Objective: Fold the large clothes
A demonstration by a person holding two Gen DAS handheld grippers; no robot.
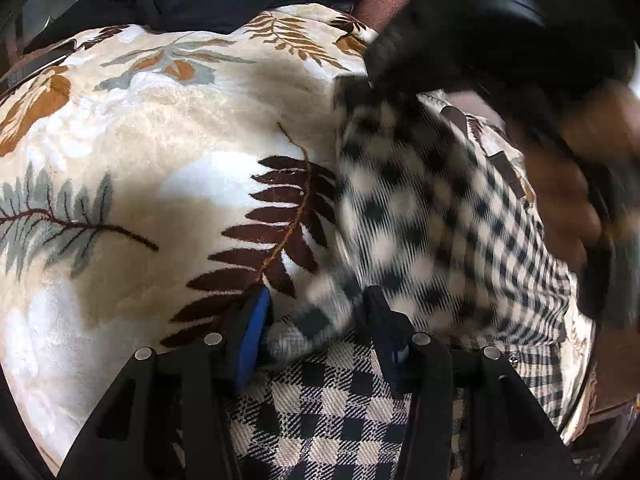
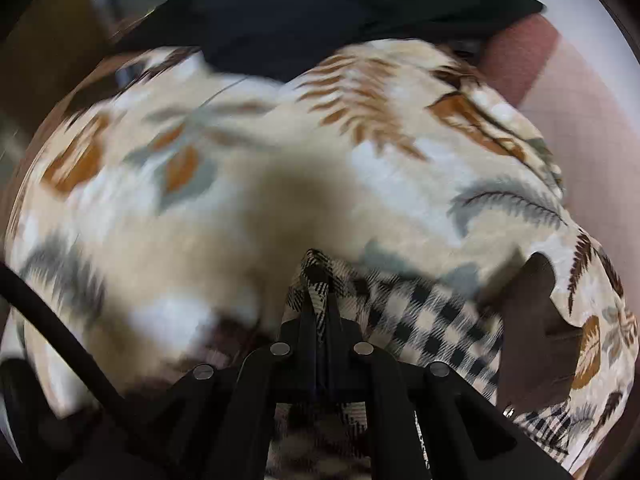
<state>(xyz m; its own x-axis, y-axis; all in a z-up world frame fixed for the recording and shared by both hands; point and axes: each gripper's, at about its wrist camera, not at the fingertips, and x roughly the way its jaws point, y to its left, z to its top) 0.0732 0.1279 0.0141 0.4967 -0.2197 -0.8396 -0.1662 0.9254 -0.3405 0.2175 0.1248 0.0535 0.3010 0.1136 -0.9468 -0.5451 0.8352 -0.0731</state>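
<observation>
Left gripper (image 1: 316, 312): matte black frame, two angled linkage arms per side, round silver screws (image 1: 213, 338) at the pivots, blue pads (image 1: 252, 340) lining the inner faces of the black fingers. Right gripper (image 2: 318, 300): same black linkage build, four silver screws (image 2: 280, 348) across the joints, slim black fingers. Black cable (image 2: 60, 336) curves along its lower left. Seen from the left wrist it is a blurred black housing.
</observation>
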